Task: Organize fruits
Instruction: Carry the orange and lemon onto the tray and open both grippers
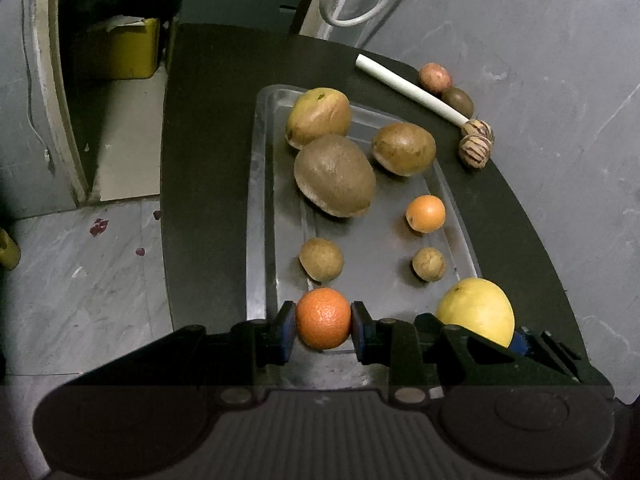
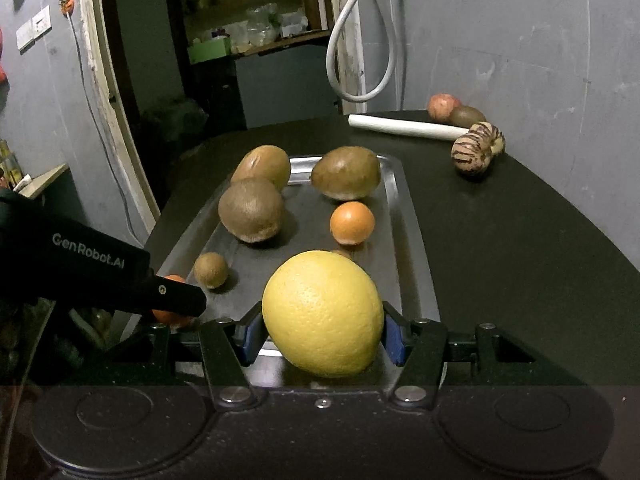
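Observation:
A metal tray (image 1: pixel 260 208) (image 2: pixel 394 184) lies on a dark round table and holds several brown fruits, a large kiwi (image 1: pixel 334 176) (image 2: pixel 251 210) and a small orange (image 1: pixel 425 213) (image 2: pixel 352 223). My left gripper (image 1: pixel 323 326) is shut on an orange (image 1: pixel 323 319) at the tray's near edge; the orange also shows in the right wrist view (image 2: pixel 173 280). My right gripper (image 2: pixel 322 334) is shut on a big yellow citrus (image 2: pixel 323 314) (image 1: pixel 478 310) over the tray's near right end.
Off the tray at the far right of the table (image 2: pixel 520 248) lie a white tube (image 1: pixel 408 88) (image 2: pixel 404 126), a striped fruit (image 1: pixel 476 144) (image 2: pixel 476 152), a reddish fruit (image 1: pixel 435 77) (image 2: pixel 442 107) and a small brown one (image 1: pixel 458 101). A grey wall stands right behind them.

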Demonstrator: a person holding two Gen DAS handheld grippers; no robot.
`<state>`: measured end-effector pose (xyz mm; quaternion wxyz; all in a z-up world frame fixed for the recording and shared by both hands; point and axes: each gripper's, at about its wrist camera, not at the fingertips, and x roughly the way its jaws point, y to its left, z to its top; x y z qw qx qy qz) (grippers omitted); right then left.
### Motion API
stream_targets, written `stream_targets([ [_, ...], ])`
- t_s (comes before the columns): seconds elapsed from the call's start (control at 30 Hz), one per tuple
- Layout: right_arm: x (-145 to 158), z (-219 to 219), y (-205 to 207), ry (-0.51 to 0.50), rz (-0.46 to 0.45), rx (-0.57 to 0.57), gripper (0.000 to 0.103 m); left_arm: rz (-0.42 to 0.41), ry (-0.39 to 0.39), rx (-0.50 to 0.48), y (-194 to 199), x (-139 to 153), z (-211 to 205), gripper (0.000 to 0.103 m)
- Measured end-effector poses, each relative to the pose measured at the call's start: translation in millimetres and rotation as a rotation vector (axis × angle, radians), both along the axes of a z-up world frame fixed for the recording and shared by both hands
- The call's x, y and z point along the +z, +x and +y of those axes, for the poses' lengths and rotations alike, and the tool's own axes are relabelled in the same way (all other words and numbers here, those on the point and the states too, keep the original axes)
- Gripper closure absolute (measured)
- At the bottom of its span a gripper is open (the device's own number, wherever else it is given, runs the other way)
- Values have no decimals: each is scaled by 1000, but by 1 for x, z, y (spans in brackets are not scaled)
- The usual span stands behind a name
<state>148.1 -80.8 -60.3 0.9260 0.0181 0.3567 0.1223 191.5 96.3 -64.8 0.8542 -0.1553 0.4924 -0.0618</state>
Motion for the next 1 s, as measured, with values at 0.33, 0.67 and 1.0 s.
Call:
stream_targets([
  [0.33, -8, -1, 3, -11, 22, 1, 44, -1, 27, -13, 1, -2, -5, 72],
  [0.67, -6, -3, 4, -14, 44, 32, 37, 22, 33, -25, 2, -2, -6, 64],
  [1.0, 26, -20, -7, -36, -10, 102, 9, 13, 18, -39, -8, 16, -1, 21],
])
